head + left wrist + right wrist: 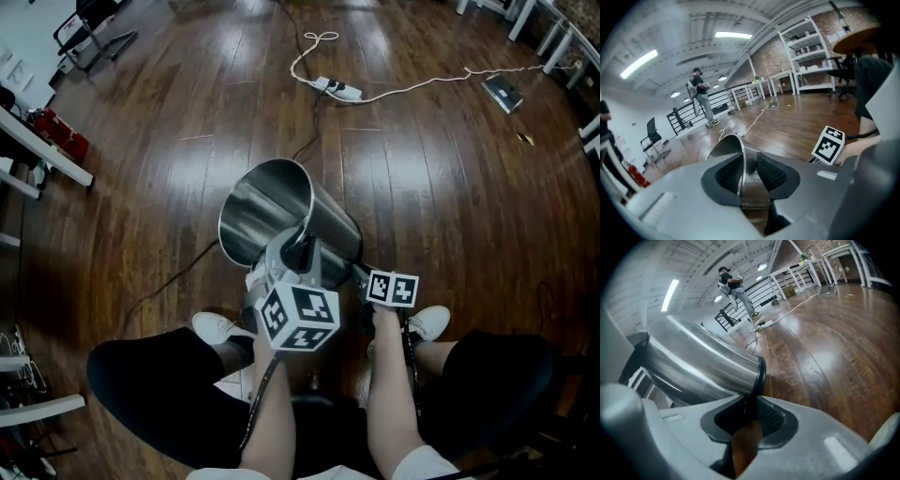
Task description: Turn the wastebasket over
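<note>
Wastebasket (pixel 281 211), tipped sideways, is gripped at both ends: left claw (pixel 749 171) clamped on its open rim, right claw (pixel 751 416) on its black-edged base.

No legible text or numbers; only square markers on gripper cubes (pixel 298 319).

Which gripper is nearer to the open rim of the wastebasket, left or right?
Left. The left gripper is clamped on the rim of the wastebasket itself. The right gripper grips the black base edge, at the opposite end.
</note>
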Demonstrator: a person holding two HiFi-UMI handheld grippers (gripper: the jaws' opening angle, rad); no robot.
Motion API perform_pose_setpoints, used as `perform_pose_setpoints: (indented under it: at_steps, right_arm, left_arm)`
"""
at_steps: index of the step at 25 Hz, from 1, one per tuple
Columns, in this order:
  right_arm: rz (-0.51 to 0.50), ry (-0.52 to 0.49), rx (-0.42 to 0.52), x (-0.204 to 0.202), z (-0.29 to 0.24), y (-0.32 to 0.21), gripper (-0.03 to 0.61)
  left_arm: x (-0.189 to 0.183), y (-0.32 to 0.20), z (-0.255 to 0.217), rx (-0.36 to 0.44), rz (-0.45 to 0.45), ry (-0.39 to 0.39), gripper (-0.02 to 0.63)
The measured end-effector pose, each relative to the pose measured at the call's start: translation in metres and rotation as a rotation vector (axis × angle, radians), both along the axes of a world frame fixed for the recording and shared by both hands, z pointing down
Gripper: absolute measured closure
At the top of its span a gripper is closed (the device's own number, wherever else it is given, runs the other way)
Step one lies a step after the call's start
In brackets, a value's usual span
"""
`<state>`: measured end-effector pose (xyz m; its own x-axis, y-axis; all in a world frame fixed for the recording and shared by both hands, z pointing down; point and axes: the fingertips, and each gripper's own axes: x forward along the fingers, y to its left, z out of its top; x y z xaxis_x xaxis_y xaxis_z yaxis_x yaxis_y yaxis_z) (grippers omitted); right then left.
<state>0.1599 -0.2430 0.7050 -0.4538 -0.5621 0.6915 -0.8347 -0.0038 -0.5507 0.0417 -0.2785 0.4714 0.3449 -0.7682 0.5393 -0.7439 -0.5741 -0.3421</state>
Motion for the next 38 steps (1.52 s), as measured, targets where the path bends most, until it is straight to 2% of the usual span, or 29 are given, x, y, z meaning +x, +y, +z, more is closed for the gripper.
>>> perform_pose_setpoints:
  at_steps: [5, 7, 8, 10, 11, 14, 16, 18, 20, 22, 24, 26, 28, 29, 31, 35, 38]
  right_arm:
    - [0.136, -0.008, -0.061, 0.034, 0.019, 0.031, 0.472]
    - [0.165, 0.020, -0.056, 0.049, 0.017, 0.038, 0.472]
    - [0.178, 0.034, -0.047, 0.057, 0.014, 0.039, 0.472]
    - [0.206, 0.062, -0.014, 0.073, 0.003, 0.039, 0.471]
    - [0.220, 0.075, 0.010, 0.080, -0.005, 0.038, 0.471]
    - [0.227, 0.105, 0.095, 0.085, -0.036, 0.032, 0.471]
    - [0.206, 0.128, 0.175, 0.082, -0.064, 0.026, 0.471]
    - [0.196, 0.148, 0.275, 0.082, -0.102, 0.020, 0.471]
    - [0.193, 0.159, 0.381, 0.077, -0.145, 0.019, 0.471]
    - [0.172, 0.168, 0.490, 0.061, -0.188, 0.022, 0.471]
    - [0.116, 0.180, 0.597, 0.036, -0.228, 0.030, 0.471]
    - [0.025, 0.206, 0.702, 0.007, -0.264, 0.045, 0.476]
    - [-0.053, 0.241, 0.791, -0.020, -0.295, 0.065, 0.567]
    - [-0.077, 0.252, 0.828, -0.032, -0.309, 0.075, 0.586]
    - [-0.095, 0.261, 0.884, -0.054, -0.329, 0.098, 0.586]
    - [-0.080, 0.246, 0.919, -0.081, -0.348, 0.145, 0.586]
    - [-0.078, 0.249, 0.921, -0.097, -0.355, 0.174, 0.586]
  left_arm:
    - [0.092, 0.053, 0.034, 0.099, 0.335, -0.285, 0.515]
    - [0.101, 0.074, 0.056, 0.112, 0.380, -0.355, 0.509]
    - [0.097, 0.080, 0.063, 0.117, 0.375, -0.345, 0.508]
    - [0.090, 0.085, 0.065, 0.129, 0.353, -0.232, 0.527]
    - [0.090, 0.084, 0.064, 0.144, 0.345, -0.178, 0.569]
    - [0.089, 0.080, 0.064, 0.162, 0.322, -0.132, 0.568]
    - [0.085, 0.078, 0.063, 0.116, 0.293, -0.061, 0.556]
    - [0.077, 0.077, 0.055, 0.033, 0.242, 0.081, 0.545]
    - [0.062, 0.075, 0.038, -0.013, 0.167, 0.240, 0.538]
    - [0.042, 0.074, 0.013, 0.000, 0.104, 0.360, 0.538]
    - [0.026, 0.078, -0.014, 0.042, 0.078, 0.441, 0.538]
    - [0.012, 0.090, -0.038, 0.087, 0.075, 0.483, 0.553]
    - [-0.005, 0.103, -0.060, 0.125, 0.077, 0.514, 0.597]
    - [-0.014, 0.110, -0.069, 0.136, 0.084, 0.530, 0.597]
    - [-0.031, 0.127, -0.086, 0.148, 0.107, 0.562, 0.598]
    - [-0.064, 0.171, -0.113, 0.174, 0.088, 0.651, 0.598]
    - [-0.086, 0.203, -0.115, 0.211, 0.089, 0.610, 0.598]
